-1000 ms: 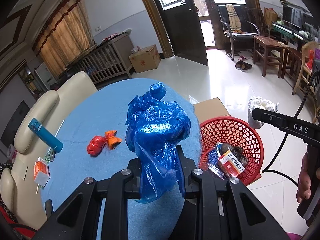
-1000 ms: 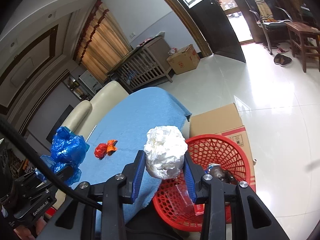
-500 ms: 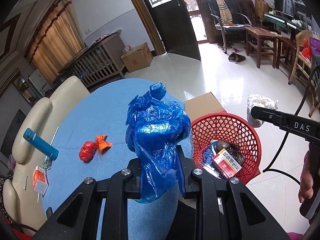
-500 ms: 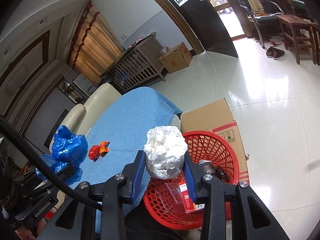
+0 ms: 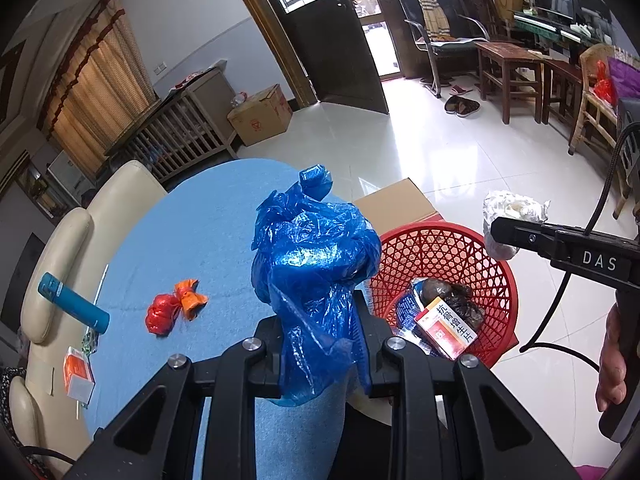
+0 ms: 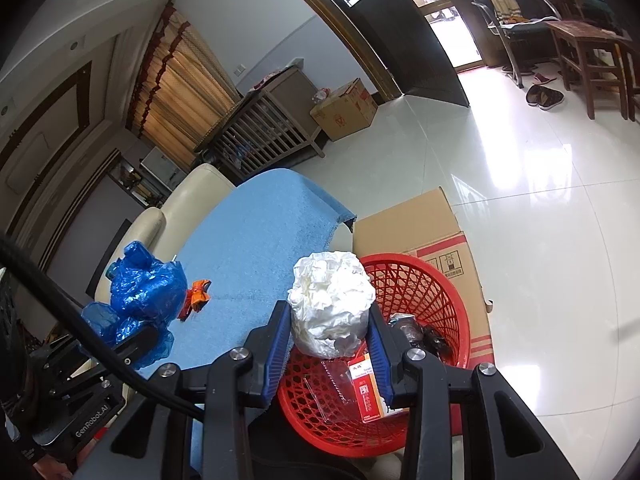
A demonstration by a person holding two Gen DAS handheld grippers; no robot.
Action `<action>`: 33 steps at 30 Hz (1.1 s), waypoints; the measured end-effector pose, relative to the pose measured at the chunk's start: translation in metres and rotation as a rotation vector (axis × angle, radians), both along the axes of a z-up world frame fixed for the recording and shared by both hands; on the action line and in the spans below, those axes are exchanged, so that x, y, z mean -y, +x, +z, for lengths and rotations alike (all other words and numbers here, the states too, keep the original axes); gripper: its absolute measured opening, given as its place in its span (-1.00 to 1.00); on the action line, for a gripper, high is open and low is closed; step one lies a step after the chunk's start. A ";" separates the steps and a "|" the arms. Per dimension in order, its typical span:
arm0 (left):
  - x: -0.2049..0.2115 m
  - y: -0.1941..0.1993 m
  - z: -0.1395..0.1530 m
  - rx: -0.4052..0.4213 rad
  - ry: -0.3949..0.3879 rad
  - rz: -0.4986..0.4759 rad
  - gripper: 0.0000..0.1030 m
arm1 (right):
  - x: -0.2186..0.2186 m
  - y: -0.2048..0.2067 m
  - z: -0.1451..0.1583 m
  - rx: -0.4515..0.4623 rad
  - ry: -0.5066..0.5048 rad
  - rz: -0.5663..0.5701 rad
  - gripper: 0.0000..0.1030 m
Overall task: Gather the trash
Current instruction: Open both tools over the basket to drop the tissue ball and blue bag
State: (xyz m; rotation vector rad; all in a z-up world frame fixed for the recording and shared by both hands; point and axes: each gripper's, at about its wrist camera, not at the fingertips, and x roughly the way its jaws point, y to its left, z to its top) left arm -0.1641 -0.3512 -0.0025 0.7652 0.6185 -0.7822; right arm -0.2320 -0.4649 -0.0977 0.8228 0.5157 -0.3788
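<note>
1. Left gripper (image 5: 320, 344): jaws clamped on a crumpled blue plastic bag (image 5: 316, 256), pinched low at its gathered tail. Bulk of the bag bulges above and ahead of the jaws, loose film hanging below them. Probable reason for the low pinch: thin film compresses to almost nothing, so the jaws stand nearly together.
2. Right gripper (image 6: 330, 344): jaws clamped on a white crumpled wad (image 6: 330, 304), paper or thin plastic, cannot tell which. Wad fills the gap, pads pressing its two sides; rounded top standing proud of the jaws.
3. Red mesh basket (image 5: 496, 264) on the floor, right of and beyond the left jaws, directly beneath and beyond the right jaws. Judged: white wad held over the basket opening for release; blue bag not yet over it, held above the blue-covered surface (image 5: 192, 224) near its edge.
4. Basket contents: a small printed carton (image 5: 446, 332), dark wrappers, clear packaging. Flattened cardboard box (image 6: 420, 220) lying beyond the basket.
5. Left on the surface, left of the left jaws: a red-and-orange twisted wrapper (image 5: 172, 310), a teal tube (image 5: 74, 304), a small orange-and-white box (image 5: 78, 374). Judged: wrapper at least is trash to be collected.
6. Blue bag glossy, creased, semi-translucent; white wad matte, tightly crinkled.
</note>
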 end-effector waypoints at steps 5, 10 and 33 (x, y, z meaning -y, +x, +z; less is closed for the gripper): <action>0.006 0.000 -0.005 -0.007 0.006 -0.011 -0.46 | 0.004 0.001 -0.003 -0.008 0.011 -0.001 -0.22; 0.012 0.003 -0.012 -0.022 0.016 -0.019 -0.46 | 0.005 0.003 -0.006 -0.023 0.021 -0.005 -0.21; 0.007 0.035 -0.034 -0.256 -0.060 -0.045 0.16 | 0.020 0.020 -0.032 -0.093 0.098 -0.003 0.08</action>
